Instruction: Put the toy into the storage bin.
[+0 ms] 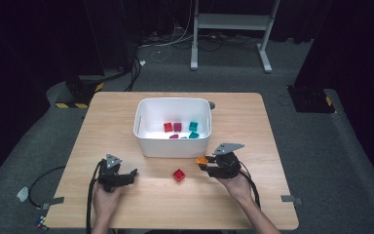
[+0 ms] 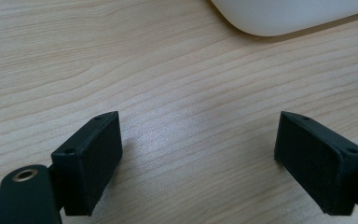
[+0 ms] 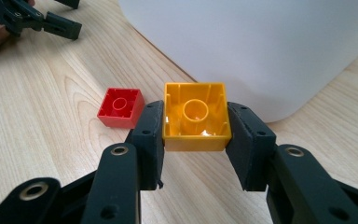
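My right gripper [image 3: 196, 133] is shut on an orange brick [image 3: 196, 116], hollow underside toward the camera, held just above the table beside the white bin [image 3: 261, 51]. From above, the orange brick [image 1: 202, 160] sits at the tip of the right gripper [image 1: 205, 164], close to the bin's [image 1: 148, 146] front right corner. A red brick [image 1: 178, 174] lies on the table in front of the bin; it also lies left of the jaws as the red brick [image 3: 120, 106]. My left gripper [image 1: 133, 175] rests low at the front left, open with nothing between its fingers [image 2: 91, 161].
Inside the bin lie several red and teal bricks [image 1: 177, 127]. The wooden table [image 1: 253, 126] has free room left and right of the bin. The left gripper [image 3: 37, 21] and its hand appear far off in the right gripper view. Cables hang off the table's front left.
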Motion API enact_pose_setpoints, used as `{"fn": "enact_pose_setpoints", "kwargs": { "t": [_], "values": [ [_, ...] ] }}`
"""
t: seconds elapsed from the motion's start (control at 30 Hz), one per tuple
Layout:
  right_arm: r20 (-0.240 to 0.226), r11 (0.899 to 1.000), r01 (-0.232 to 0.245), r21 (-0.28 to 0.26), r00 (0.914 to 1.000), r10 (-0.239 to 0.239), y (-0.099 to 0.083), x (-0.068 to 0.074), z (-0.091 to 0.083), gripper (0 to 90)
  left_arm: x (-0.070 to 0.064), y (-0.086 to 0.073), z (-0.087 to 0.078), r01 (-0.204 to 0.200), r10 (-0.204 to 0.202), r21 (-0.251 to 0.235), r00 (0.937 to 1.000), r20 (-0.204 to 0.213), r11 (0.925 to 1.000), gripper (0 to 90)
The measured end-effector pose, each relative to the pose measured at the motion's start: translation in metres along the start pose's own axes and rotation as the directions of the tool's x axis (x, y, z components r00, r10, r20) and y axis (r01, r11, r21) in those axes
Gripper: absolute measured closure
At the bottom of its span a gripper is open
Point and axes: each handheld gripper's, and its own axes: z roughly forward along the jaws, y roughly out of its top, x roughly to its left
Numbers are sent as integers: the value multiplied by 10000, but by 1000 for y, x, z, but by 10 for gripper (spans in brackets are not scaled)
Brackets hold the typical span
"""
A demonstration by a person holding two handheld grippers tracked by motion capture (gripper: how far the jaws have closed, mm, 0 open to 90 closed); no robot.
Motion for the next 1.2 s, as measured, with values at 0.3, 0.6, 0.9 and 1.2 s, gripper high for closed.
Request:
{"fn": "enact_pose_setpoints", "kwargs": {
  "t": [0.3, 0.6, 0.9, 1.2],
  "values": [
    [17, 9998, 49, -195, 10000, -49, 5, 0, -13, 589, 0, 0, 0, -23, 23, 4, 10000, -8, 10000, 150],
    [29, 9987, 204, -456, 9998, -203, 18, 1, -30, 589, 0, 0, 0, -20, 20, 0, 10000, -8, 10000, 150],
    [152, 9951, 524, -838, 9986, -513, 39, 3, -48, 589, 0, 0, 0, 14, -14, -13, 10000, -3, 10000, 150],
    [202, 9895, 686, -1272, 9976, -666, 67, 1, -60, 589, 0, 0, 0, -2, 2, -2, 10000, -2, 10000, 150]
  ]
}}
